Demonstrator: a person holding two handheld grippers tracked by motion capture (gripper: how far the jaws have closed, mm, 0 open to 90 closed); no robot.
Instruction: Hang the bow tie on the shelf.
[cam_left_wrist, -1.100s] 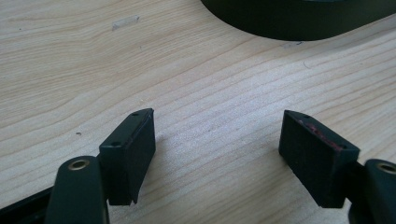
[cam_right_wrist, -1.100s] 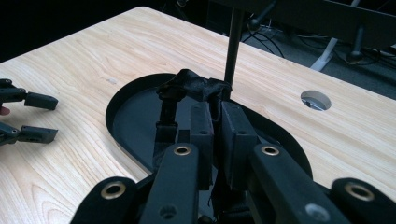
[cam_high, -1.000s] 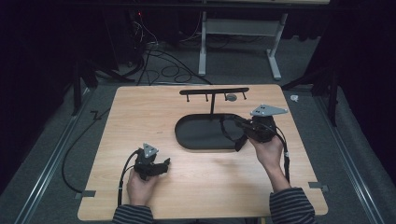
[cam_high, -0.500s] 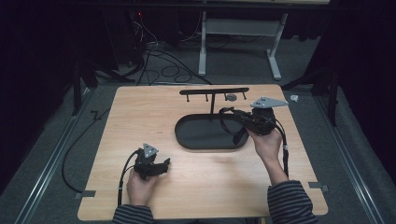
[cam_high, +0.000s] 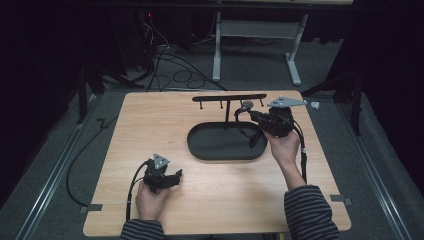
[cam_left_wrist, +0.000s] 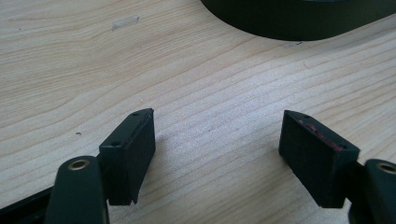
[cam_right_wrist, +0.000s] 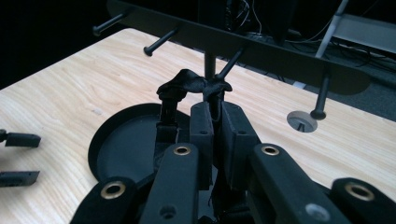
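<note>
The right gripper (cam_right_wrist: 212, 123) is clamped on a black strap (cam_right_wrist: 187, 84), holding it above the tray (cam_high: 200, 145), just under the rack's pegs (cam_right_wrist: 161, 42). The hanging step looks underway; next, loop the strap over a peg. The left gripper (cam_high: 167, 177) rests agape on the worktop (cam_high: 145, 120), well apart from the tray.

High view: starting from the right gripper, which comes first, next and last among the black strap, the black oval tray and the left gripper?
From the right gripper:
1. Black strap, pinched in its jaws, hanging over the tray's right end.
2. Black oval tray, just below and to its left.
3. Left gripper, far off near the table's front left.
</note>
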